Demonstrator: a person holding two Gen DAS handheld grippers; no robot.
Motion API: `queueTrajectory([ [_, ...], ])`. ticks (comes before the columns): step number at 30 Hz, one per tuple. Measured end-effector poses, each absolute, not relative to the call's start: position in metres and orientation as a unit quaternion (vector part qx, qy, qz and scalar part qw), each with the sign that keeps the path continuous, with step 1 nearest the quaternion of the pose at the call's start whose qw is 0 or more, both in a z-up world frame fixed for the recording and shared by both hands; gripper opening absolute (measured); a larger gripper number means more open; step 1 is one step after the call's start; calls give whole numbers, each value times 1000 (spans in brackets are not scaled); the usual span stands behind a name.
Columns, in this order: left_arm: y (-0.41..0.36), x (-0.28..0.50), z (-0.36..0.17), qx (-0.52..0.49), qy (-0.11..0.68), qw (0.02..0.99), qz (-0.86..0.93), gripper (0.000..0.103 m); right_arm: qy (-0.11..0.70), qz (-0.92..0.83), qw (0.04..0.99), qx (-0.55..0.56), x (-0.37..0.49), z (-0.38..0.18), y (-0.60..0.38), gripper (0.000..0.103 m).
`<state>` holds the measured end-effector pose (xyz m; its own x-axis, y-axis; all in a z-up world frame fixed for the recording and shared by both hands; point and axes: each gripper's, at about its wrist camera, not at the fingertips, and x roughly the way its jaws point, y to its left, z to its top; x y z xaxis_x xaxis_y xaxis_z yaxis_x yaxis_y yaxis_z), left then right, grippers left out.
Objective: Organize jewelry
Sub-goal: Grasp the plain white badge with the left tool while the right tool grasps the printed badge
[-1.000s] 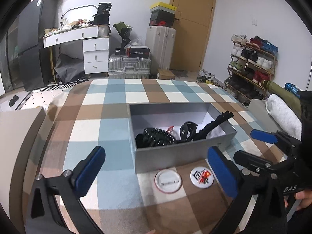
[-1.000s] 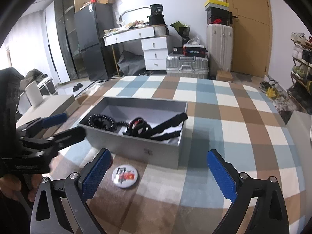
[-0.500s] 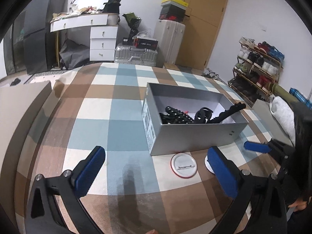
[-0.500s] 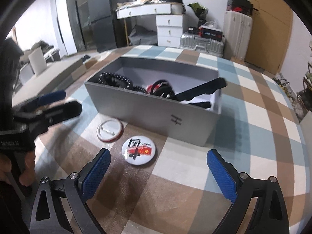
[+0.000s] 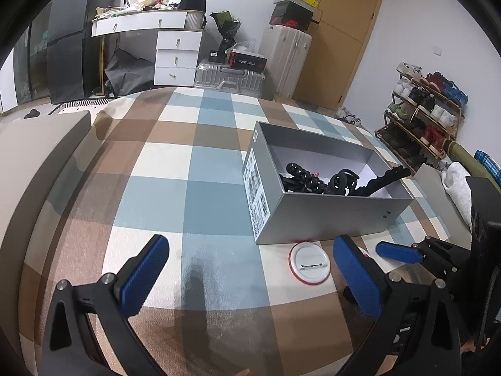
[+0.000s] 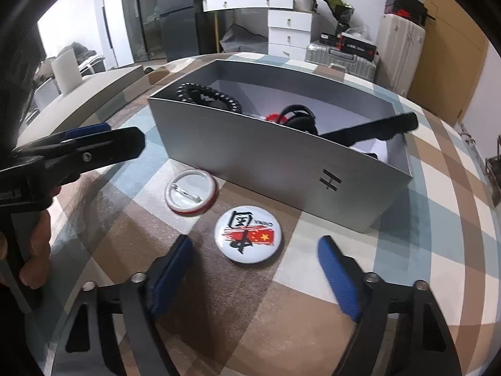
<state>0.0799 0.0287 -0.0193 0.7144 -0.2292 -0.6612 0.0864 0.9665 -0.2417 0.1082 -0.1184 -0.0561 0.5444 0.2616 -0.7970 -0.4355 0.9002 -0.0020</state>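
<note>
1. Left hand-held gripper: jaws wide apart, holding nothing, beside the face-down badge on the checked tabletop.
2. Right hand-held gripper: spread wide, empty, lined up on the printed badge.
3. Judged step: approach; next, descend and pinch its rim.
4. Grey box just behind already holds black pieces.

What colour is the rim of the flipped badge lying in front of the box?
Red, around a white back with a metal pin. The badge shows best in the right wrist view.

matt grey cardboard box; glossy badge; woven check cloth; ribbed blue rubbery pads on matt black plastic.
</note>
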Motion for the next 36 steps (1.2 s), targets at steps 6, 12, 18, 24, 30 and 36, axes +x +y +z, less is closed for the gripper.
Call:
queueTrajectory([
  [6, 29, 81, -20, -99, 375, 917, -92, 102, 425, 217, 872, -111, 106, -52, -113, 40],
  [12, 25, 83, -23, -94, 392, 910, -100, 102, 414, 217, 878, -99, 99, -50, -120, 40],
  [18, 10, 83, -26, -71, 414, 899, -123, 102, 396, 208, 891, -73, 91, -40, -139, 40],
  [24, -3, 87, -33, -35, 444, 887, -122, 101, 394, 199, 895, -59, 87, -33, -155, 40],
  [30, -27, 84, -34, 34, 449, 881, -144, 84, 388, 198, 898, -55, 85, -30, -158, 40],
  [36, -36, 82, -32, 73, 433, 884, -157, 30, 388, 198, 899, -52, 84, -30, -161, 41],
])
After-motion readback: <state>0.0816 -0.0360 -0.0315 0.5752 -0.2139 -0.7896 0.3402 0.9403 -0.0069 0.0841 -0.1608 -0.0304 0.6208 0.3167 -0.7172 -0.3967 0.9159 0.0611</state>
